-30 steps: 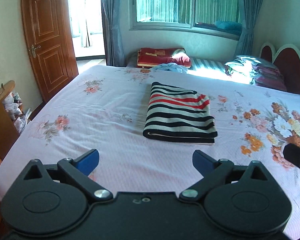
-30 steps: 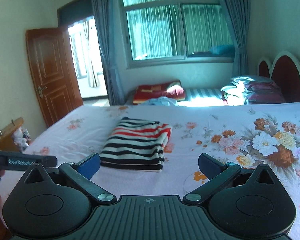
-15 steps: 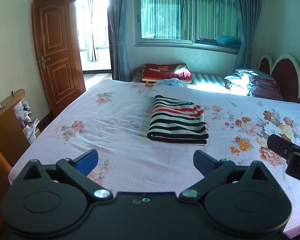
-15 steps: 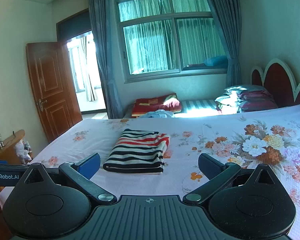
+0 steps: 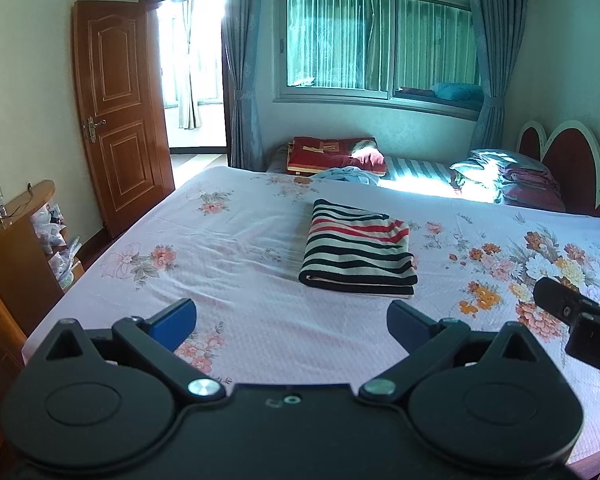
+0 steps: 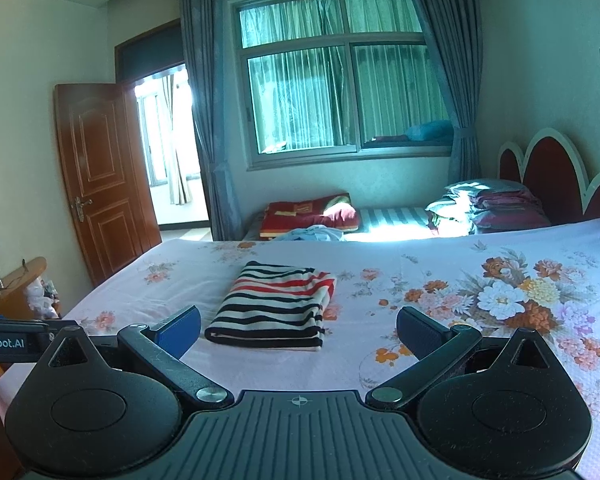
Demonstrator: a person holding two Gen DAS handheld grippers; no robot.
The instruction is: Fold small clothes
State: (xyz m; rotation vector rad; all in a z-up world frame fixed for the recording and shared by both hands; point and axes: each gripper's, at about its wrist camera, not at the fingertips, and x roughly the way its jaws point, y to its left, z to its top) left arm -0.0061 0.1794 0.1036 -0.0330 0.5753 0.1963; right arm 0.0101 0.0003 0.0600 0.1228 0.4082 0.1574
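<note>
A folded garment with black, white and red stripes [image 5: 358, 254] lies flat in a neat rectangle on the floral bedsheet [image 5: 240, 248], near the middle of the bed. My left gripper [image 5: 292, 320] is open with nothing between its blue-padded fingers, held back from the garment near the bed's front edge. The right gripper [image 6: 298, 330] is open too and holds nothing, also short of the striped garment [image 6: 274, 306]. Each gripper's body shows at the edge of the other's view.
A light blue cloth [image 5: 346, 176] and a red folded blanket [image 5: 332, 154] lie at the bed's far side under the window. Pillows [image 5: 512, 178] are stacked by the headboard at right. A wooden cabinet [image 5: 16, 248] stands left of the bed, beside an open door [image 5: 118, 120].
Both grippers have drawn back and lifted away from the folded garment, so the view takes in more of the room. The garment has not moved.
</note>
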